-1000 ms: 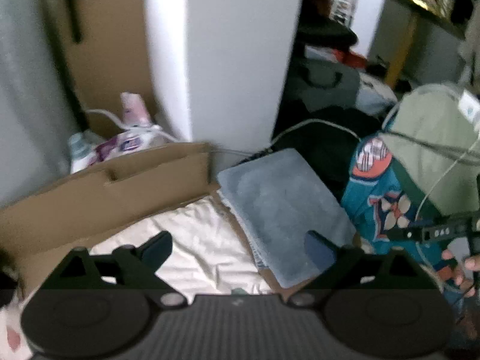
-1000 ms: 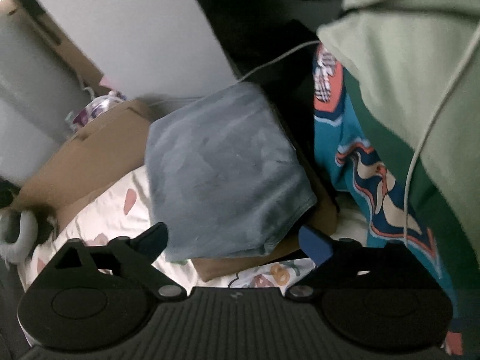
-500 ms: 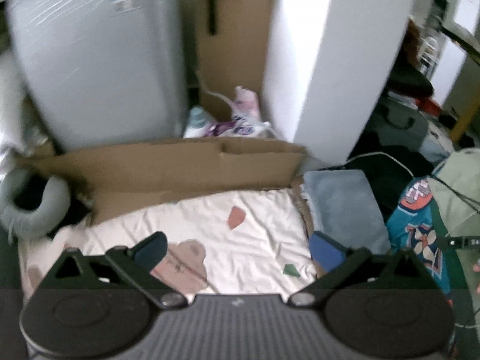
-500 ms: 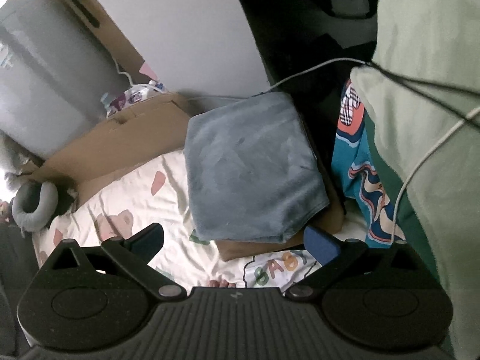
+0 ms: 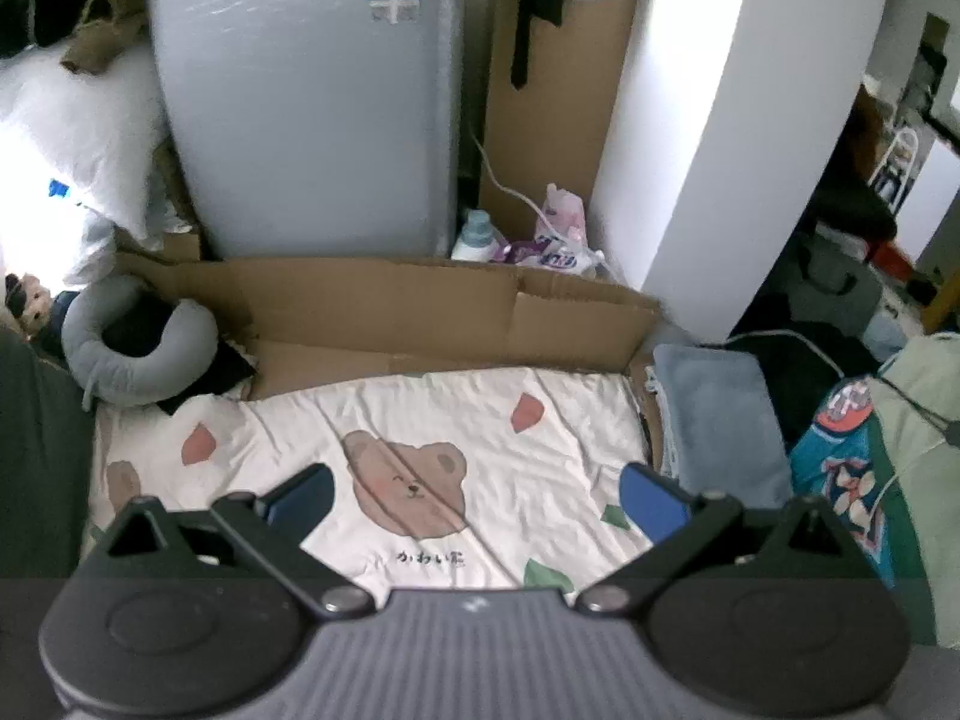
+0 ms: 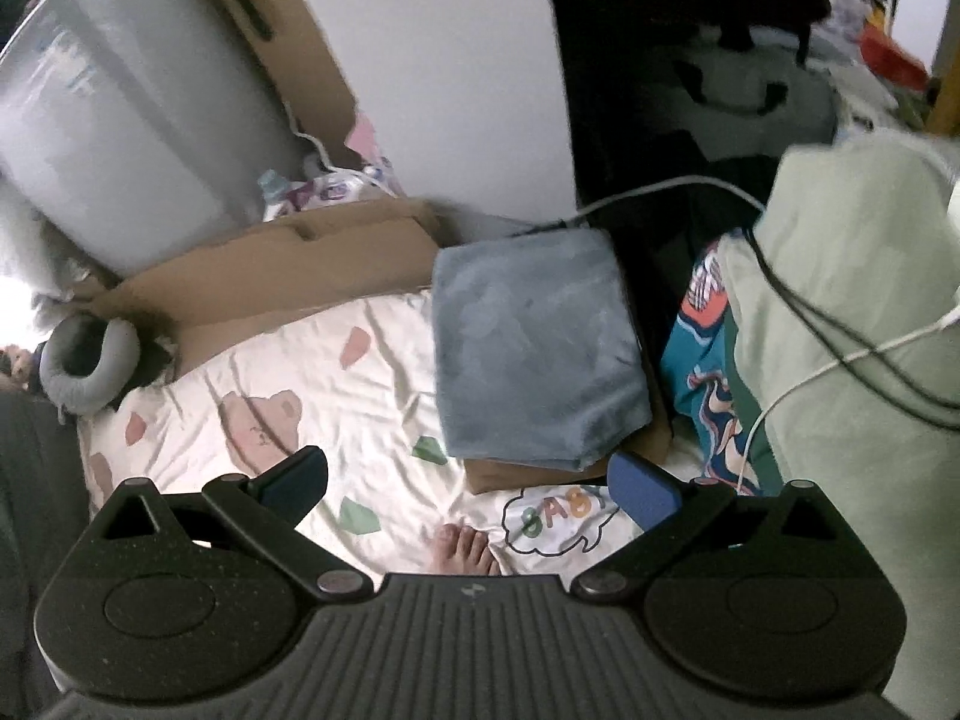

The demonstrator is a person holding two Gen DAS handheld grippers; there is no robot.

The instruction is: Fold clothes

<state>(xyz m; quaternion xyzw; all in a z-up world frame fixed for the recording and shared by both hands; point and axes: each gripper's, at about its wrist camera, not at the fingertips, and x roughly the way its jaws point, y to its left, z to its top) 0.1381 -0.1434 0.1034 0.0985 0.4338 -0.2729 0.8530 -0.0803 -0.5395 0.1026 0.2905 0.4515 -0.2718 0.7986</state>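
Observation:
A folded grey-blue cloth lies on a cardboard piece at the right edge of a white bear-print sheet. In the left wrist view the same grey-blue cloth sits to the right of the bear-print sheet. My left gripper hovers open over the sheet, nothing between its blue pads. My right gripper is open too, held above the near edge of the cloth and apart from it. A pale green garment and a teal patterned fabric are on the right.
A flattened cardboard wall borders the sheet's far side, with a grey appliance and a white pillar behind. A grey neck pillow lies far left. Cables cross the green garment. A person's toes rest on the sheet.
Both grippers have pulled back and up from the grey-blue cloth. The left one has swung left, so the bear-print sheet now fills its view. Both stay open.

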